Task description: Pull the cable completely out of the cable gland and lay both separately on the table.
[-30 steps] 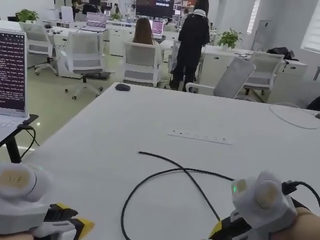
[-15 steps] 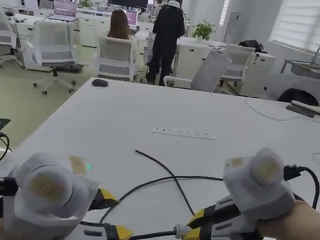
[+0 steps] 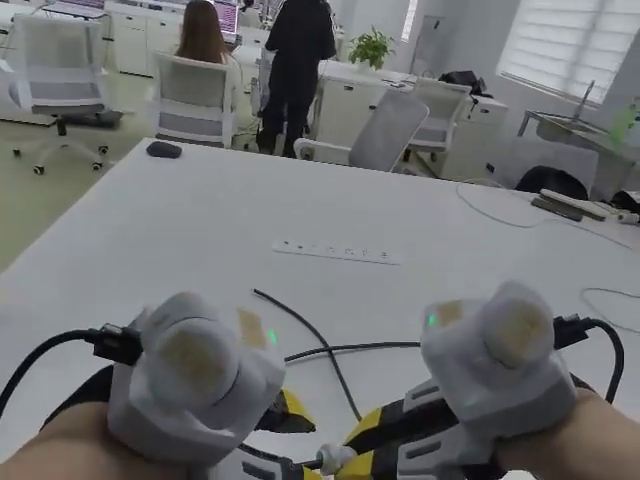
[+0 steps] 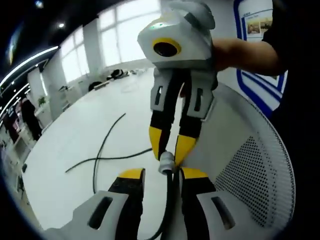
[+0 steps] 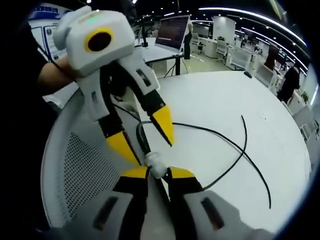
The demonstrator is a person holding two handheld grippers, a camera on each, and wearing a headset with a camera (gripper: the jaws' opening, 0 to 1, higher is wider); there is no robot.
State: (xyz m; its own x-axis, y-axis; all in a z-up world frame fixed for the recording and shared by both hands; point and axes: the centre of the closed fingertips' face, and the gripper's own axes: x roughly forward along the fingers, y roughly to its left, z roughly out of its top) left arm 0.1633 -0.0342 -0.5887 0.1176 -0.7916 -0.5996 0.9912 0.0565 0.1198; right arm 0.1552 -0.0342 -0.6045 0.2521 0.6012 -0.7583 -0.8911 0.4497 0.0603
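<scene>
While the right gripper (image 5: 159, 173) pinches the white cable gland (image 5: 156, 164) between its closed tips, the left gripper (image 4: 162, 175) stands open around the black cable (image 4: 170, 200). Gland and cable make one line, pointing from one gripper to the other. Further on, the cable loops over the white table (image 3: 200, 220).

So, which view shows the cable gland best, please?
Left gripper view: the cable gland sits central between the right gripper's tips. The right gripper view shows it partly hidden; the head view, small at the bottom edge.

Cable (image 3: 328, 350) black, matt rubbery sheath; cable gland (image 5: 155, 162) white smooth plastic; table (image 3: 200, 220) white, smooth, matt.
</scene>
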